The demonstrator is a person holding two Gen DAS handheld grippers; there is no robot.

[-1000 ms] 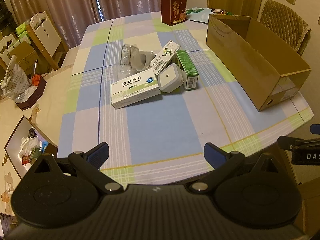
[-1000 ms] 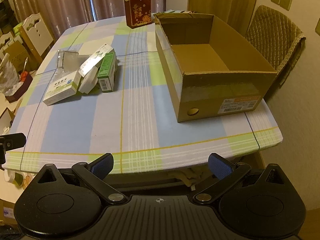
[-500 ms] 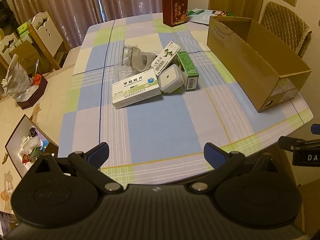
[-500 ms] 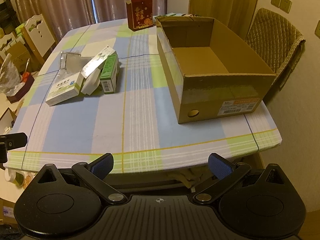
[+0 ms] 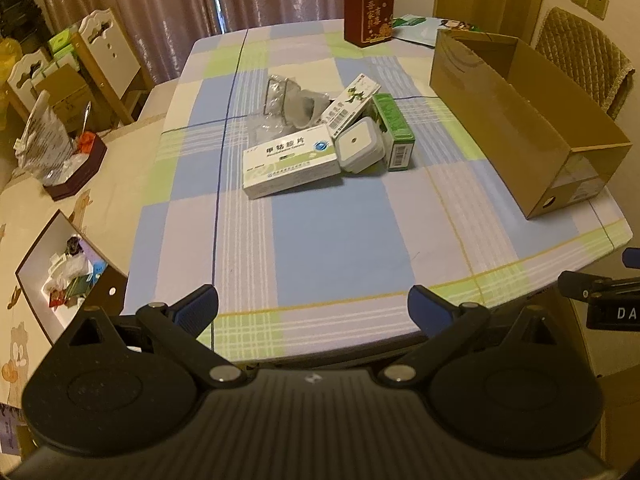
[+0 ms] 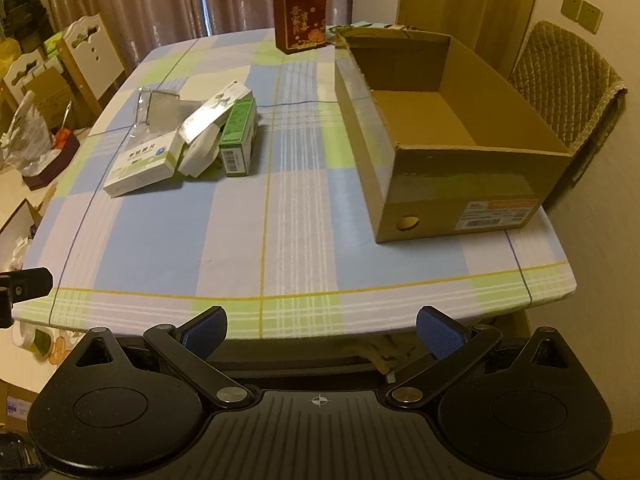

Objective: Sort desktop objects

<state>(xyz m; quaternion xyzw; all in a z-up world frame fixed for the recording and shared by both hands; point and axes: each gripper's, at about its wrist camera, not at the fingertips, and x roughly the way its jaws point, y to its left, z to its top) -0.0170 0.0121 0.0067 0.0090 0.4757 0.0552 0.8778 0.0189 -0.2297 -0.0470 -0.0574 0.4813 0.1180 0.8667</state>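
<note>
1. Two hand-held grippers, left [image 5: 314, 308] and right [image 6: 322, 330], stood wide apart and empty at the counter's [image 6: 280, 220] near edge.
2. Medicine boxes [image 5: 292, 162] lay clustered mid-counter, left of the empty cardboard box [image 6: 448, 132].

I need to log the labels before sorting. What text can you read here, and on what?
"甲钴胺片": white medicine box.
"DA", cut off at frame edge: right gripper.
Gold characters on the red box: blurred.
Green box, frog-print box, cardboard box label: too small.
</note>
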